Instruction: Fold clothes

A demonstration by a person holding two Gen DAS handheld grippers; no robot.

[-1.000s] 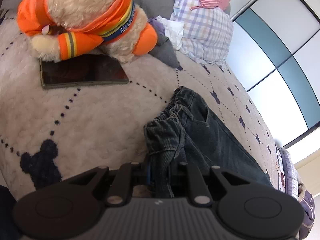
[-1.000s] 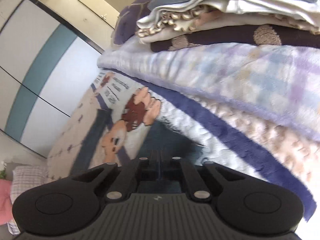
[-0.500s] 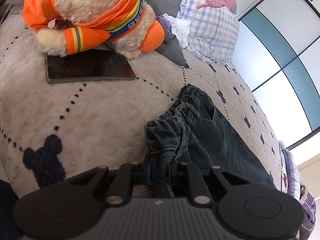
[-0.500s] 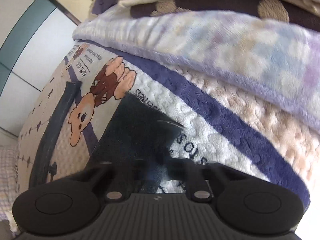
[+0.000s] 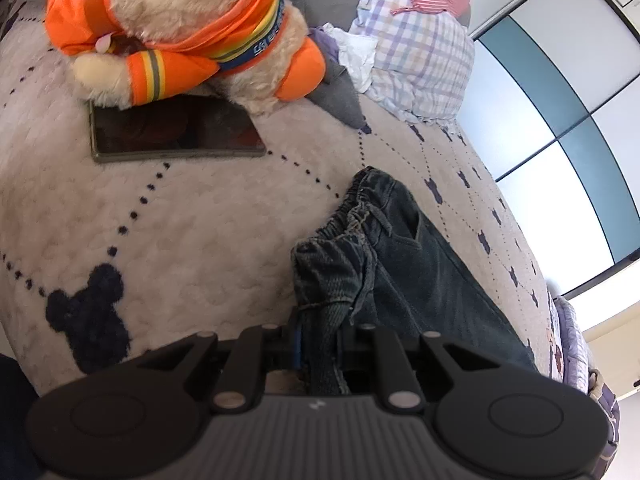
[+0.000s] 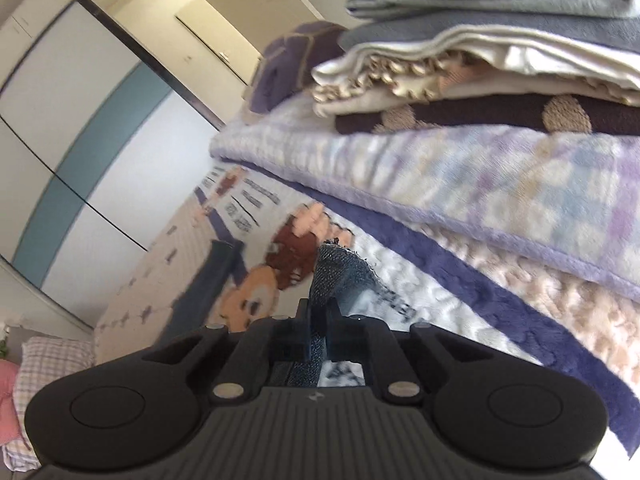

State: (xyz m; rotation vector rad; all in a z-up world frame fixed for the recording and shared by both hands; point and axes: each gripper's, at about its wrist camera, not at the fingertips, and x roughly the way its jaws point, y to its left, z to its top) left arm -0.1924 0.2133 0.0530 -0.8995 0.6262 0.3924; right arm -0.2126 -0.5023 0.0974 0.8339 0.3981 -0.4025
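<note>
Jaws of left gripper (image 5: 320,344) clamped on bunched waistband of dark jeans (image 5: 404,268) — rest of garment lies flat on white quilted bed (image 5: 200,232), near plush bear (image 5: 192,28) w/ tablet (image 5: 172,132). Right gripper (image 6: 318,320) jaws pinch a denim hem — lifted off cartoon blanket (image 6: 256,240), beside stacked folded blankets (image 6: 500,120).
</note>
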